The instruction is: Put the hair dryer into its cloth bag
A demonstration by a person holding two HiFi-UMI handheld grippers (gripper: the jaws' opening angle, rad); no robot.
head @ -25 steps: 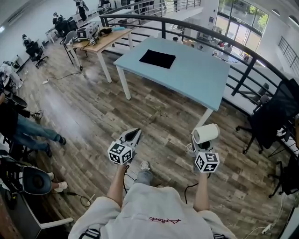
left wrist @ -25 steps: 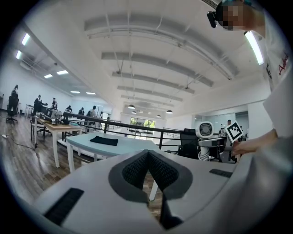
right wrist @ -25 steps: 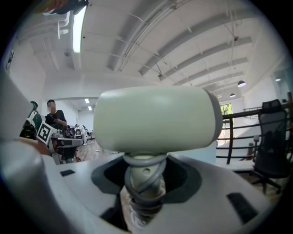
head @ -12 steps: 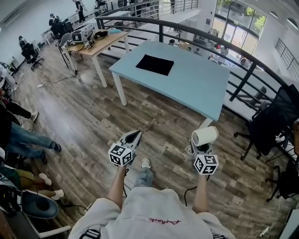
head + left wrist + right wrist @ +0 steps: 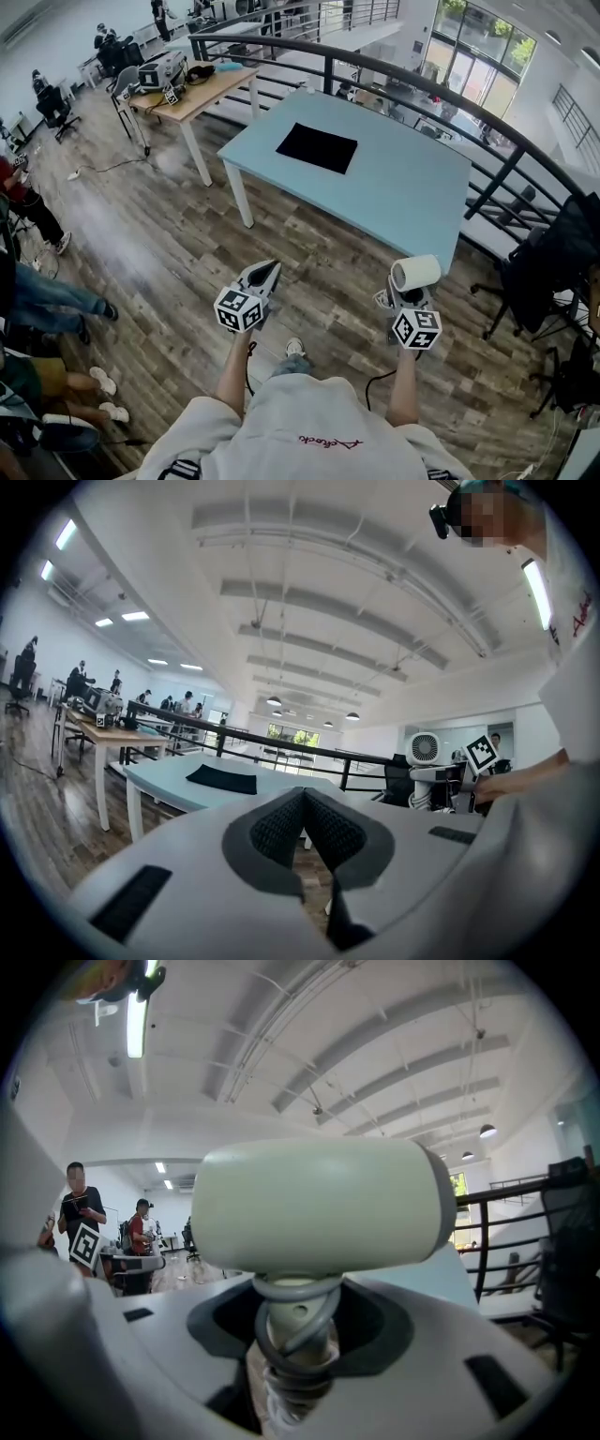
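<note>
The right hand-held gripper (image 5: pixel 406 296) is clamped on the handle of the hair dryer (image 5: pixel 319 1206). The dryer's pale barrel stands above the jaws, and its cord (image 5: pixel 292 1309) is wound round the handle. The left hand-held gripper (image 5: pixel 305 822) has its jaws together on nothing. Both are short of the tabletop (image 5: pixel 403 192), over the wooden floor (image 5: pixel 159 239).

The dryer looks like stiff, smooth plastic, fairly light but top-heavy, so the handle seems the right place to hold it. The cord coils could work loose.

The cloth bag (image 5: pixel 317 148) lies flat and black on the tabletop's far left part. It is probably limp, so its mouth would need holding open.

A dark railing (image 5: pixel 422 80) curves beyond the tabletop, and a wooden desk (image 5: pixel 202 89) stands to its left.
</note>
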